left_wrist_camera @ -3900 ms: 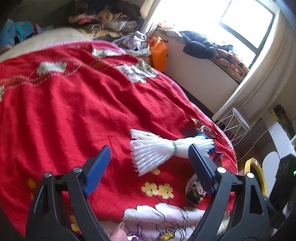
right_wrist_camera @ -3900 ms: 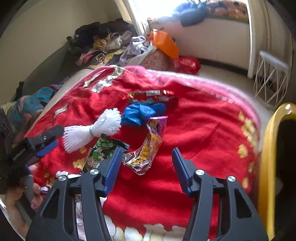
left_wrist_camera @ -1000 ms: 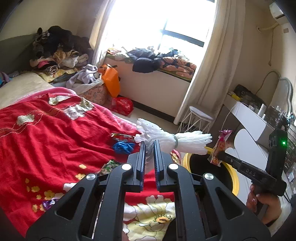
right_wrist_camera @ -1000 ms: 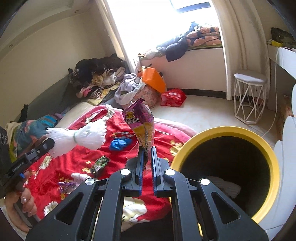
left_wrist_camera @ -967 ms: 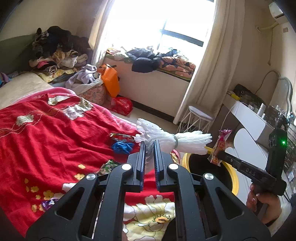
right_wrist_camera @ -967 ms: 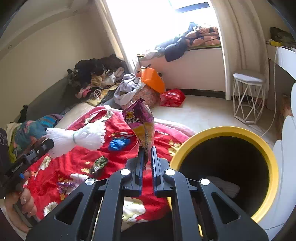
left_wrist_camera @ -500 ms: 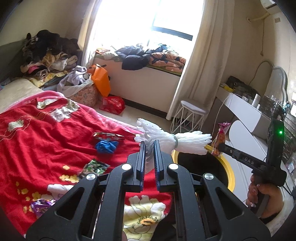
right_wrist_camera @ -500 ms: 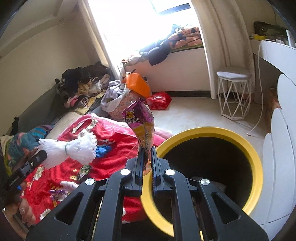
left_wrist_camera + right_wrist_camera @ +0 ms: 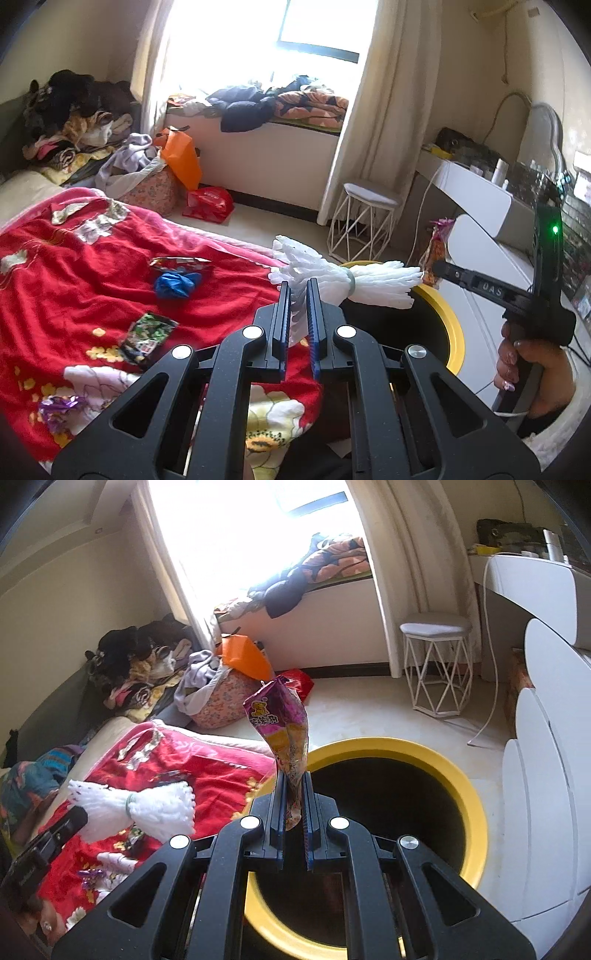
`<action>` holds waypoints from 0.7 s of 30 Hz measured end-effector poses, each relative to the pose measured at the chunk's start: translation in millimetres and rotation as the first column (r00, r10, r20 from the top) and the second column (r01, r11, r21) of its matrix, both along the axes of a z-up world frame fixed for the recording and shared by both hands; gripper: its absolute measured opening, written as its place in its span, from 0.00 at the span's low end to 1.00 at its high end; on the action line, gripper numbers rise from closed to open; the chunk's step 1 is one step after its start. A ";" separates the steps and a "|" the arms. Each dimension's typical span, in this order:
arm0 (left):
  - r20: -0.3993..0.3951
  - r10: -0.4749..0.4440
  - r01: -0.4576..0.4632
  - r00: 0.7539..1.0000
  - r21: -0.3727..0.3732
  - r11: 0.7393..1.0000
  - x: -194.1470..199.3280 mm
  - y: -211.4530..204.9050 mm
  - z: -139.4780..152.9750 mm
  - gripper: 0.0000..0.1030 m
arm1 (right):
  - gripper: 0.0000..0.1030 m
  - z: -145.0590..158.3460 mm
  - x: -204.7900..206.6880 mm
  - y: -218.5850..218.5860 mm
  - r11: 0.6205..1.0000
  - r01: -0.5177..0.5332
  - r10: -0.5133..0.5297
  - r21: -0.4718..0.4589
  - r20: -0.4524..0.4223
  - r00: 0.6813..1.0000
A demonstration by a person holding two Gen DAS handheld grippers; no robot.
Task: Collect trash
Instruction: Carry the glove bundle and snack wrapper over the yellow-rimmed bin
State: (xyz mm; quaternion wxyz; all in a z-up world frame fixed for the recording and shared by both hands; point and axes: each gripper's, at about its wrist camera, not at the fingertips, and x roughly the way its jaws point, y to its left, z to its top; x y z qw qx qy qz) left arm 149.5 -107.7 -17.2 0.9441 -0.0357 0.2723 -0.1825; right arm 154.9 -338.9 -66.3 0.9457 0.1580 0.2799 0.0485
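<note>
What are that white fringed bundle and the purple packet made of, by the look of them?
White bundle: probably thin plastic or foam strips, matte, stiff-looking fringe tied by a band; hard to be sure. Purple packet: glossy printed plastic film, crinkled and partly see-through lower down.

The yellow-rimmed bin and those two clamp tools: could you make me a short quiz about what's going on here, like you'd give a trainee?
1. True or false: the right gripper is shut on a snack wrapper in front of the yellow-rimmed bin.
2. What does the left gripper hold?
A. a blue crumpled bag
B. a white tied bundle
C. an orange bag
3. Fill in: the blue crumpled bag lies on the red ____.

Key
1. True: the pads pinch the wrapper's lower end, and it stands upright.
2. B: the white tied bundle, cinched at its middle by a band.
3. Blanket: a green wrapper lies there too.
</note>
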 end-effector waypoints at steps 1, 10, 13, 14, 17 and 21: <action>-0.002 -0.005 0.005 1.000 0.004 1.000 0.3 -2.7 -1.5 0.05 | 0.08 -1.8 0.4 -2.7 1.000 0.011 -0.011 -0.005 -0.004 1.000; -0.032 -0.057 0.058 0.998 0.041 0.997 1.3 -28.5 -20.6 0.05 | 0.08 -15.9 4.8 -26.2 0.997 0.074 -0.074 0.002 -0.036 0.997; -0.043 -0.072 0.075 0.996 0.052 0.996 1.7 -36.9 -27.1 0.05 | 0.08 -19.1 6.1 -31.6 0.996 0.089 -0.088 0.005 -0.044 0.995; -0.047 -0.079 0.081 0.996 0.057 0.995 1.9 -40.0 -29.5 0.05 | 0.08 -20.2 6.5 -32.9 0.995 0.095 -0.095 0.004 -0.047 0.994; -0.055 -0.094 0.097 0.994 0.070 0.993 2.7 -48.3 -34.7 0.05 | 0.08 -23.9 9.0 -36.9 0.994 0.112 -0.113 -0.011 -0.053 0.992; -0.073 -0.118 0.124 0.990 0.090 0.988 4.6 -60.4 -44.2 0.05 | 0.08 -32.6 12.7 -39.7 0.991 0.132 -0.134 -0.032 -0.073 0.988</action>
